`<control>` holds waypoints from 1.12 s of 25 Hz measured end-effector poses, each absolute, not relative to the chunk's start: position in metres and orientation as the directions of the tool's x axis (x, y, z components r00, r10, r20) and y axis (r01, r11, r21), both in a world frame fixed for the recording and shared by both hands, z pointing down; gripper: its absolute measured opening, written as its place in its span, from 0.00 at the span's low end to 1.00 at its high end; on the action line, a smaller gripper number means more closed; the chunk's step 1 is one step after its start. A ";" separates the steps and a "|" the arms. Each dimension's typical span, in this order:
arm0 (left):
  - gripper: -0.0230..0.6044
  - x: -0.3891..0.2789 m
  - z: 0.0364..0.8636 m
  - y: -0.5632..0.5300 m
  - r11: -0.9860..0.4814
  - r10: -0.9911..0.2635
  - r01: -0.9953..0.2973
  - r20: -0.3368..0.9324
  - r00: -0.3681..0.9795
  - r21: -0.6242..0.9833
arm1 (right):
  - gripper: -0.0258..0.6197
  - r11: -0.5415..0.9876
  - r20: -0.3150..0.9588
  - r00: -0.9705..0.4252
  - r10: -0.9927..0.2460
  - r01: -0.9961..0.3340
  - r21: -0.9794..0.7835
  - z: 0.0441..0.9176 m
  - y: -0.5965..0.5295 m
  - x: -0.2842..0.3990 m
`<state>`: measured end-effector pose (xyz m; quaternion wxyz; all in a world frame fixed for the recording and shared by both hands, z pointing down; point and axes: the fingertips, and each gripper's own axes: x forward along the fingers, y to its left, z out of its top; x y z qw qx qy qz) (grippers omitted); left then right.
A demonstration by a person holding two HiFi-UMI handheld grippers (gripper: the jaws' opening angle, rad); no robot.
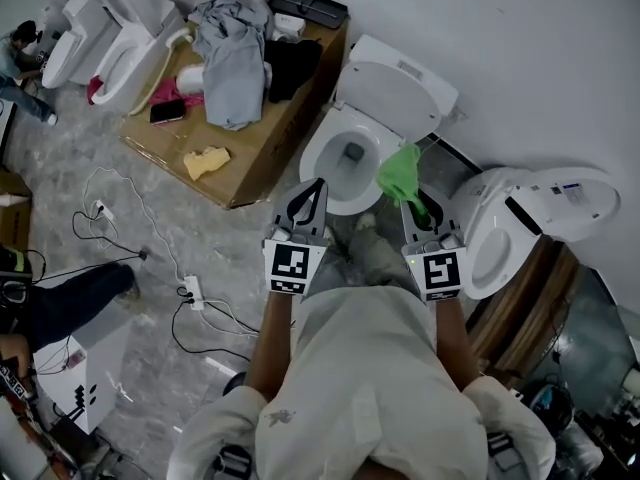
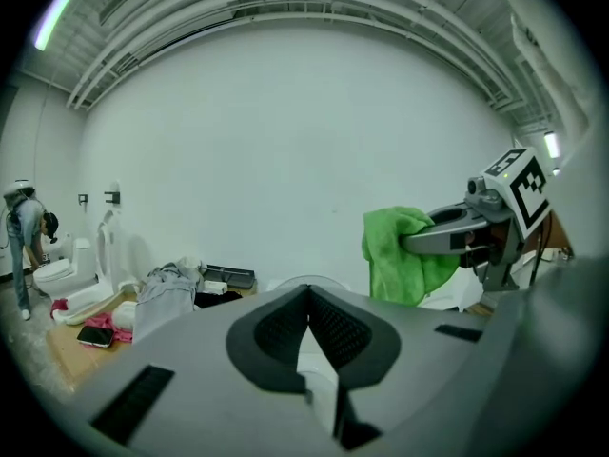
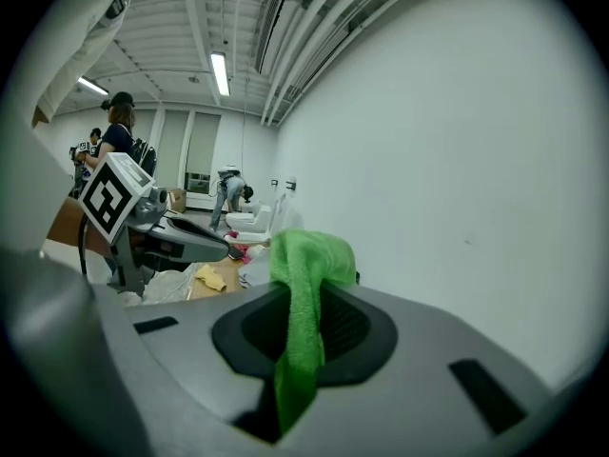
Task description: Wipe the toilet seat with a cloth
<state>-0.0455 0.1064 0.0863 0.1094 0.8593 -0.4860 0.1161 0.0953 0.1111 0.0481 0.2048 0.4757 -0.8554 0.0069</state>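
Note:
A white toilet (image 1: 350,158) stands in front of me with its lid raised and its seat ring (image 1: 318,173) down. My right gripper (image 1: 412,194) is shut on a green cloth (image 1: 401,172), which hangs over the bowl's right rim. In the right gripper view the green cloth (image 3: 303,298) runs down between the jaws. My left gripper (image 1: 316,190) hovers over the seat's near edge with its jaws together and nothing between them. The left gripper view shows the cloth (image 2: 400,253) in the right gripper (image 2: 466,236) off to its right.
A second white toilet (image 1: 520,223) stands close on the right. A cardboard sheet (image 1: 250,118) with clothes, a phone and a yellow rag lies to the left. Cables and a power strip (image 1: 192,293) trail on the floor. Other people work at toilets at far left.

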 end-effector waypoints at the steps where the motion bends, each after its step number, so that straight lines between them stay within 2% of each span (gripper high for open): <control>1: 0.06 -0.043 0.090 0.103 -0.503 -0.808 -0.861 0.311 0.500 0.077 | 0.11 0.551 0.364 -0.466 -0.806 -0.816 0.174 0.054 0.107 0.097; 19: 0.06 -0.026 0.197 0.032 -0.343 -0.819 -0.938 0.472 0.327 0.054 | 0.11 0.677 0.498 -0.578 -0.646 -0.735 0.026 0.191 0.005 0.125; 28: 0.06 -0.019 0.254 0.011 -0.259 -0.825 -0.964 0.503 0.257 0.067 | 0.11 0.731 0.541 -0.624 -0.564 -0.682 -0.026 0.260 -0.011 0.119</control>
